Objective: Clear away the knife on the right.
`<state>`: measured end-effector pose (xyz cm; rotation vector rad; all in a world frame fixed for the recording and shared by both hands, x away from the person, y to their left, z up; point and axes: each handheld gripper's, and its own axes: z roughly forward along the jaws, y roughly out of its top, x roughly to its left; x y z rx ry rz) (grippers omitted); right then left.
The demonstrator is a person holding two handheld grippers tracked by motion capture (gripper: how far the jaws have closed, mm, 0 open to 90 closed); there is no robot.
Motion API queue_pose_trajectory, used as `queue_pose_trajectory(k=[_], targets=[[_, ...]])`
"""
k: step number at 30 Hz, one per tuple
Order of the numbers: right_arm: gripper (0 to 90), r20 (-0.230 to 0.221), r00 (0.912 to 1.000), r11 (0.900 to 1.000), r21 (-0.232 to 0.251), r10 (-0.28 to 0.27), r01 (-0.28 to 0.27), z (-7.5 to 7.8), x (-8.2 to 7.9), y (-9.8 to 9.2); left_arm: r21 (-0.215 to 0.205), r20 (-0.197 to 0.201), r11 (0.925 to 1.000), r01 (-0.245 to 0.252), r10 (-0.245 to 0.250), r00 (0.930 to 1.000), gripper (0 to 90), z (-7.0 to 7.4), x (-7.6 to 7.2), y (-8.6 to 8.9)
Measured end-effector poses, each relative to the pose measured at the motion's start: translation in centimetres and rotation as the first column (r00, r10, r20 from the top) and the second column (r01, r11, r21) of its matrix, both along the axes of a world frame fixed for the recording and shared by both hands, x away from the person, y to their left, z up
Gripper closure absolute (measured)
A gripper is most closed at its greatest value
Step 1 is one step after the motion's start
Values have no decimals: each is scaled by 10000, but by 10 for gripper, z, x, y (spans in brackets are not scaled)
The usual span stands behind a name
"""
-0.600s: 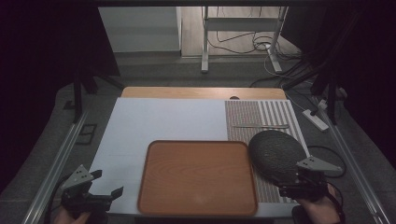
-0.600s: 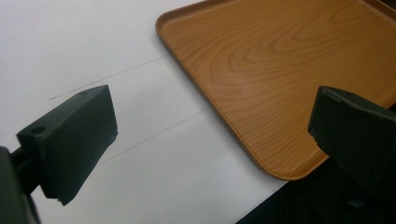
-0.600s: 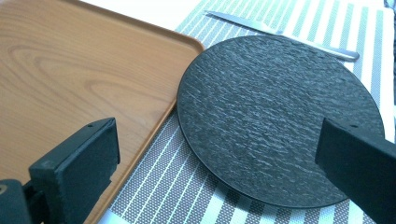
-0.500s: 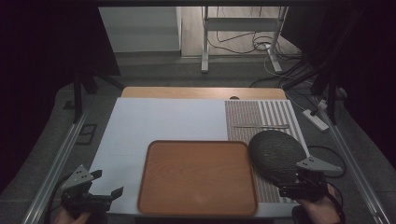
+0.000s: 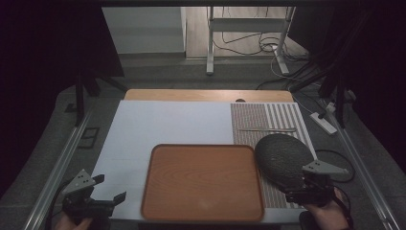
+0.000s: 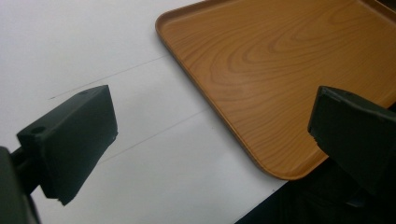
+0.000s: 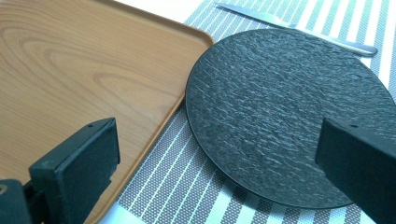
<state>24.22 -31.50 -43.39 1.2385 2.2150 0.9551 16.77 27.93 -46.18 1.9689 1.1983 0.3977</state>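
Overhead view; close views sharing tray (image 5: 202, 182)

A brown wood-grain tray (image 5: 203, 181), a dark grey rough-textured round plate (image 7: 289, 102), a grey-and-white striped placemat (image 7: 187, 186), a white table (image 5: 167, 124) cover, black tool jaws.

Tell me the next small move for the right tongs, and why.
Probably ease the right tongs forward and down so the jaws straddle the near rim of the dark plate. They stand wide open, holding nothing, just short of it, and the plate lies flat on the striped mat beside the empty wooden tray.
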Motion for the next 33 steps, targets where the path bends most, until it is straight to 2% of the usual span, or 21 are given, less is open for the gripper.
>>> queue_pose_trajectory(k=[14, 18, 26, 33], targets=[[5, -147, 9999, 9999, 108, -41, 43, 0, 2, -2, -2, -3, 10000, -9, 9, 10000, 16, 0, 0, 0], [4, -8, 10000, 9999, 128, -58, 58, 1, 1, -2, -11, -10, 10000, -12, 12, 10000, 16, 0, 0, 0], [4, 201, 9998, 10000, 38, 83, -83, 3, 3, 3, 2, -22, 10000, -17, 17, 10000, 16, 0, 0, 0], [4, 59, 9991, 9989, -201, 426, -424, 1, 7, 10, 40, -35, 10000, -20, 20, 10000, 16, 0, 0, 0]])
